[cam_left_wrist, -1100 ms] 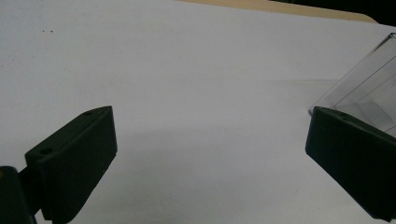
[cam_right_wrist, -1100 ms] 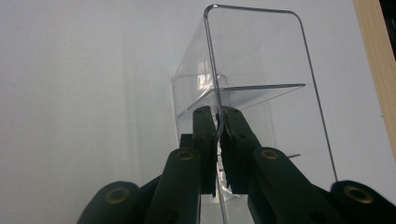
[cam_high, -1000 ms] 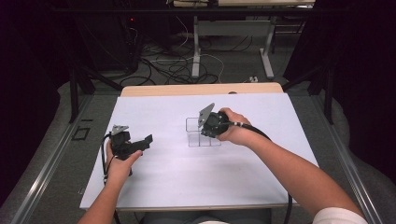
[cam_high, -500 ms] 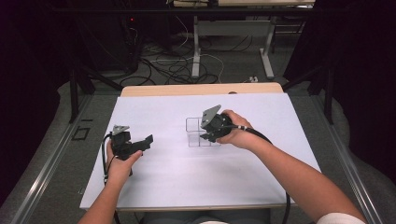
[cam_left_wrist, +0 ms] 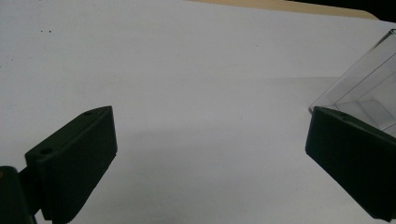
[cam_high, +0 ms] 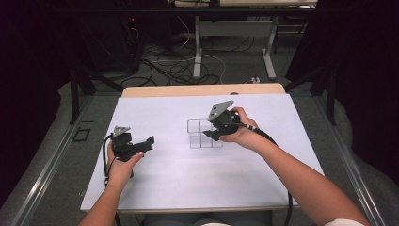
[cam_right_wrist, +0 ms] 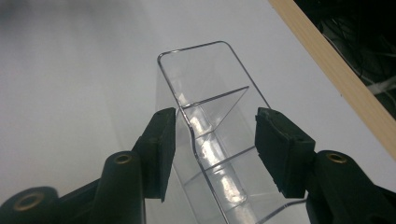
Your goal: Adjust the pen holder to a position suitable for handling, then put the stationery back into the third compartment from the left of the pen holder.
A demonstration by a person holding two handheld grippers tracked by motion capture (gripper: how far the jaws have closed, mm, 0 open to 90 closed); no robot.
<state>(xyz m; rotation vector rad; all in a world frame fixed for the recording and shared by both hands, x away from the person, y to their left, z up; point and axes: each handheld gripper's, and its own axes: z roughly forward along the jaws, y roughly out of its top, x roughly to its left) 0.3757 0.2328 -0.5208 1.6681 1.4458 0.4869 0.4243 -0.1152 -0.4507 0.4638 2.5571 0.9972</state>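
A clear plastic box point(cam_high: 196, 133) with inner dividers stands on the white table sheet point(cam_high: 188, 183) near the middle. My right gripper point(cam_high: 210, 135) sits at its right end. In the right gripper view the right gripper point(cam_right_wrist: 215, 140) straddles one clear wall of the box point(cam_right_wrist: 205, 79), with a gap at each pad. These jaws have just been opening, and the wall stays between them. My left gripper point(cam_high: 147, 143) rests at the table's left, held by a hand. The left gripper point(cam_left_wrist: 210, 154) stands wide open over bare sheet, with a corner of the box point(cam_left_wrist: 369, 88) beyond its right jaw.
The table's wooden back edge point(cam_high: 202, 89) runs behind the white sheet. Beyond it on the floor lie cables point(cam_high: 174, 66) and metal desk legs point(cam_high: 197, 56). Bare sheet stretches in front of the box and between the two hands.
The right gripper's jaws have spread apart from the box wall, and the hand has shifted slightly to the right. The box stays on the table. The left hand has not moved.
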